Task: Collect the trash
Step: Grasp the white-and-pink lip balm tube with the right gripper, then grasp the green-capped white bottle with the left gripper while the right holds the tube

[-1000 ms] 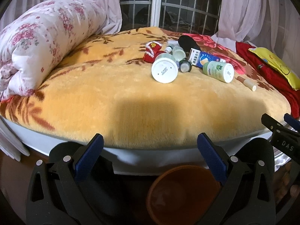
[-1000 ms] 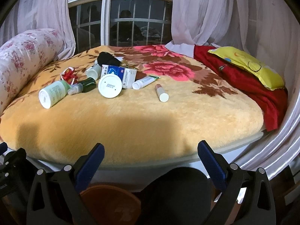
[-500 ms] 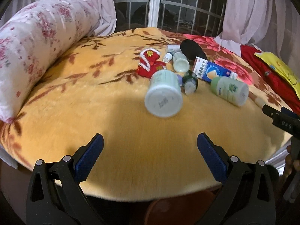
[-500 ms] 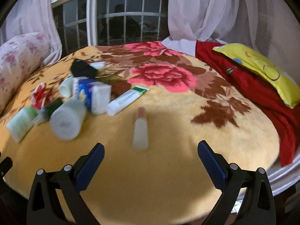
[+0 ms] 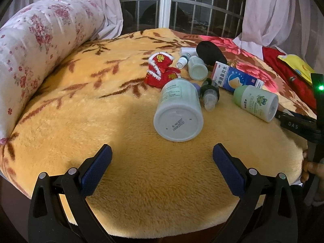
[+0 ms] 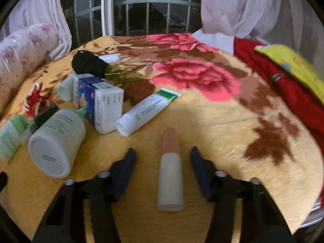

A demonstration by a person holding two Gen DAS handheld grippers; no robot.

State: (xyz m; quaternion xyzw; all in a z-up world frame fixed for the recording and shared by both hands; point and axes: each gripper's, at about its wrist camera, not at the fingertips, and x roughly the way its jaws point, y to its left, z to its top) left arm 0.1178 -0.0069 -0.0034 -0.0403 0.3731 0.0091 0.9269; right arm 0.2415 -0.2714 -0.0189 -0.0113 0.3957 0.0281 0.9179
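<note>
Trash lies scattered on a yellow flowered blanket (image 5: 101, 121). My right gripper (image 6: 163, 150) is low over the blanket and its jaws are closing around a small pink-and-white stick tube (image 6: 171, 172); a gap still shows on both sides of the tube. A white squeeze tube (image 6: 147, 111), a blue-and-white box (image 6: 101, 101) and a big white bottle (image 6: 57, 141) lie to its left. My left gripper (image 5: 162, 148) is open and holds nothing. Just beyond it lies the big white bottle (image 5: 178, 111), with a green-white bottle (image 5: 256, 102) to the right.
A red pouch (image 5: 162, 70), small bottles (image 5: 197, 67) and a black cloth (image 5: 210, 51) lie behind the big bottle. A rolled floral quilt (image 5: 30, 50) lines the left side. Red bedding (image 6: 283, 93) and a yellow pillow (image 6: 293, 64) sit at the right. Curtains and a barred window stand behind.
Both grippers moved forward over the bed, and the orange bin below dropped out of view. The right jaws went from wide apart to narrowed around the stick tube.
</note>
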